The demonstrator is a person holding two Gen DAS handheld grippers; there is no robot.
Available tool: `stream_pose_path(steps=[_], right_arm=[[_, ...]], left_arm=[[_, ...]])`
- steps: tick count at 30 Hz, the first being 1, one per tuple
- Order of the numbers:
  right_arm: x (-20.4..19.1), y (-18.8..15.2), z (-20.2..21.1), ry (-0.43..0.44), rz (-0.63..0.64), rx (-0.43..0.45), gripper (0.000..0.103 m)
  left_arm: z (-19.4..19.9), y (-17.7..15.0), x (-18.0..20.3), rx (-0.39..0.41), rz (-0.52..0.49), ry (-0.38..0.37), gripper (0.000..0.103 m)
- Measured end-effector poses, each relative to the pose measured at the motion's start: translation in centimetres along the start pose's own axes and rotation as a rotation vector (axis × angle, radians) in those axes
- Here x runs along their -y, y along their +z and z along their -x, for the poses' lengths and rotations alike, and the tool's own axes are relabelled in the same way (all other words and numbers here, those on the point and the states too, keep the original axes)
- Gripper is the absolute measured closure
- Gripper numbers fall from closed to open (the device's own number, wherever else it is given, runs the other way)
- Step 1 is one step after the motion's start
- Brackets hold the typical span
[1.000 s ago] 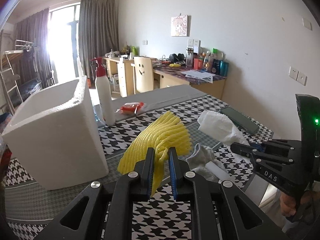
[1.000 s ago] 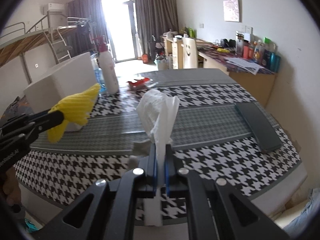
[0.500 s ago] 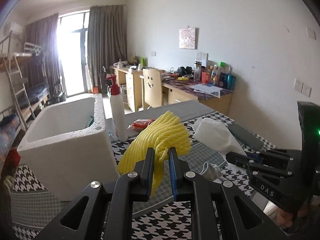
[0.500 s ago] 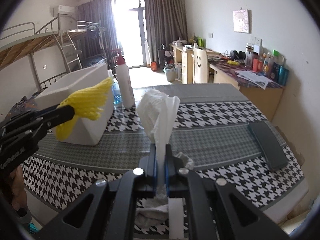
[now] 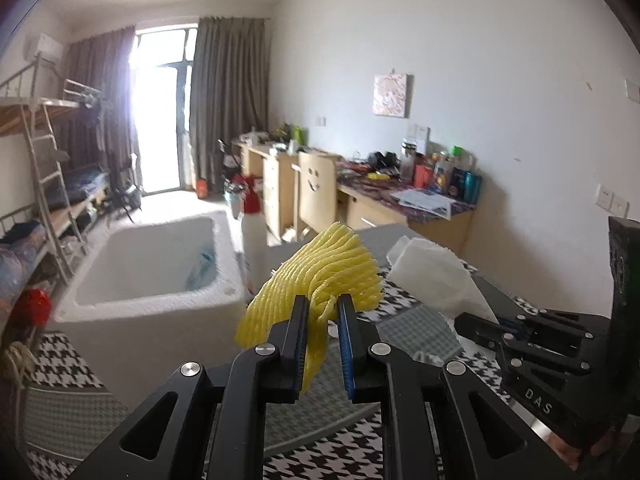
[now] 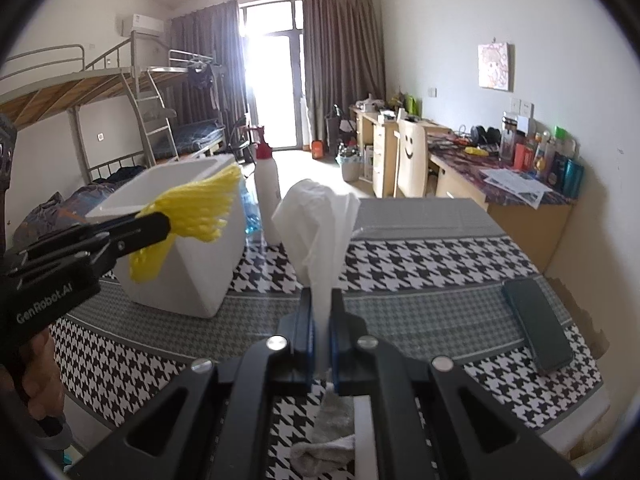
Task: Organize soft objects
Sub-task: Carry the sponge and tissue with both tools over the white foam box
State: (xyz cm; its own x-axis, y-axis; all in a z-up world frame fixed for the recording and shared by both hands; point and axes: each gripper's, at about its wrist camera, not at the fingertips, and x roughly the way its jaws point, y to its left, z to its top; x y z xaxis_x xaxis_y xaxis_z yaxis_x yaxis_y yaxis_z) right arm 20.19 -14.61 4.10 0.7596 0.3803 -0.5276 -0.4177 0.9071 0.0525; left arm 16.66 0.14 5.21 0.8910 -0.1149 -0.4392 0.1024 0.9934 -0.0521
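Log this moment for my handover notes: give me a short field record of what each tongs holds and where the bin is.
left tongs: shut on yellow foam net, held in the air
right tongs: shut on white plastic bag, held in the air
white foam box: on the checked table, open top, to the left
spray bottle: upright beside the box
grey cloth: on the table below the right tongs

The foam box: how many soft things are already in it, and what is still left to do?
Done: the white foam box holds at least one bluish item. In hand: the left gripper clamps a yellow foam net, the right gripper a white plastic bag, both held above the table. Left: dropping both in, then the grey cloth.
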Motion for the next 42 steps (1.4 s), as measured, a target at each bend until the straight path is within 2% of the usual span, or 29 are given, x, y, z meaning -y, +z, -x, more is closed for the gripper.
stream_pose_path(steps=[7, 13, 25, 32, 42], right_arm=[[-1.1, 1.4, 0.2, 0.012, 0.023, 0.027, 0.094], [-2.0, 2.5, 0.2, 0.029, 0.042, 0.052, 0.094], [-3.7, 4.9, -0.4, 0.076, 0.059, 0.088, 0.094], [-5.3, 6.2, -1.6, 0.145, 0.078, 0.083, 0.094], [-7.6, 7.8, -3.5, 0.213, 0.100, 0.069, 0.094]], left_arm=[[0.8, 1.9, -1.5, 0.030, 0.014, 0.077, 0.087], [1.3, 2.9, -2.5, 0.052, 0.011, 0.078, 0.087], [1.0, 5.3, -5.2, 0.087, 0.043, 0.151, 0.087], [-0.1, 5.9, -7.3, 0.070, 0.072, 0.222, 0.087], [-1.7, 5.7, -9.9, 0.012, 0.088, 0.272, 0.087]])
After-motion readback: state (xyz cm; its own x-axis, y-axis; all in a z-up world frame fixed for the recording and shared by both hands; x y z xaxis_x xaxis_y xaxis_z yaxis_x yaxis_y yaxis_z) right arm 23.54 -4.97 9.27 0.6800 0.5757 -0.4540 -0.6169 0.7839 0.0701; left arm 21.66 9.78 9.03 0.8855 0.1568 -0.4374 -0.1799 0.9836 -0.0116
